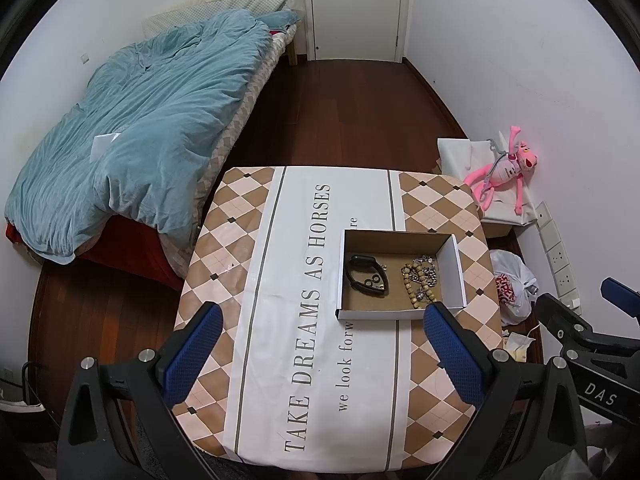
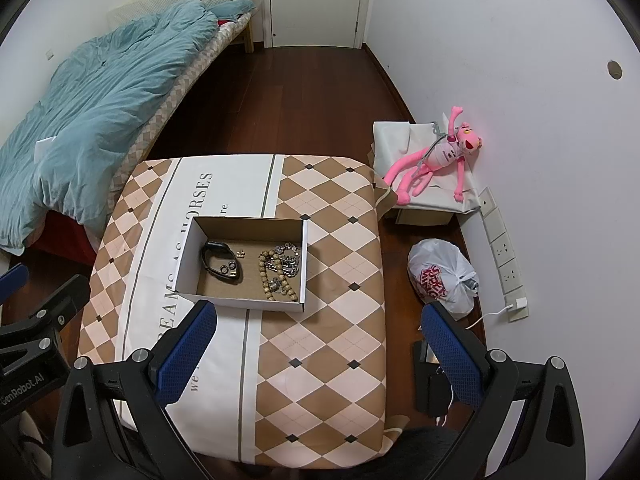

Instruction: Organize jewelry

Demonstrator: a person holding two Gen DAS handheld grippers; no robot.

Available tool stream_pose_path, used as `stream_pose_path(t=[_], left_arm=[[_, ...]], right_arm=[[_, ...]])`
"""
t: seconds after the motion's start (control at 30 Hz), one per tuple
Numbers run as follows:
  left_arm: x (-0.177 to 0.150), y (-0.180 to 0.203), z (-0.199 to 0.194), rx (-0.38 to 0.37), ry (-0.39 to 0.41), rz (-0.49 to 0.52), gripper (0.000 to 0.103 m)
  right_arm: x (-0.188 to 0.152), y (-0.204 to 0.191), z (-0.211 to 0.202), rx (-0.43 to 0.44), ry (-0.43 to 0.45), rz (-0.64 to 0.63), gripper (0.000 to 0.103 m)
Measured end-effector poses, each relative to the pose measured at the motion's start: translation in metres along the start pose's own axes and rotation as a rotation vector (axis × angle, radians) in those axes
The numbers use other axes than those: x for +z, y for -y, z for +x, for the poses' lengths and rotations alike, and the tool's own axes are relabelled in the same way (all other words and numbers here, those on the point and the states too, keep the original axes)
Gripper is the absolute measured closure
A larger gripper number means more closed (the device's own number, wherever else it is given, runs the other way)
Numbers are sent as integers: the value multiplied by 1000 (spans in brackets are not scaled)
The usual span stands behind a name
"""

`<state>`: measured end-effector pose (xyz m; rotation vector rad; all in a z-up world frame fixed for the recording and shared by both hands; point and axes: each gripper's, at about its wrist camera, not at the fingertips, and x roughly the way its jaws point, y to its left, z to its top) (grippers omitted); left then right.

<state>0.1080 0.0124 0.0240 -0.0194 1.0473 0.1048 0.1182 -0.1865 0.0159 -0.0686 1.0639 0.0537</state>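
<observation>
Cardboard box [image 1: 401, 276] beyond left hand-held gripper [image 1: 322, 360]

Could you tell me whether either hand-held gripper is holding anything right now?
Nothing is held: the left hand-held gripper and right hand-held gripper are both open.

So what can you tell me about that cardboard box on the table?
The cardboard box is a shallow open tray, white outside, brown inside, with no lid in view. It sits flat on the patterned tablecloth. Inside lie a black watch at its left and a beaded necklace tangled with metal chain at its right. Neither gripper touches it.
</observation>
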Motion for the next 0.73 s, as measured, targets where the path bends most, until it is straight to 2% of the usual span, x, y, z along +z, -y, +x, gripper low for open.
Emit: stream_pose_path(t=[0.73], left_arm=[[4, 3, -2, 0, 9, -2, 1]], right_arm=[[2, -2, 0, -2, 1, 1, 0]])
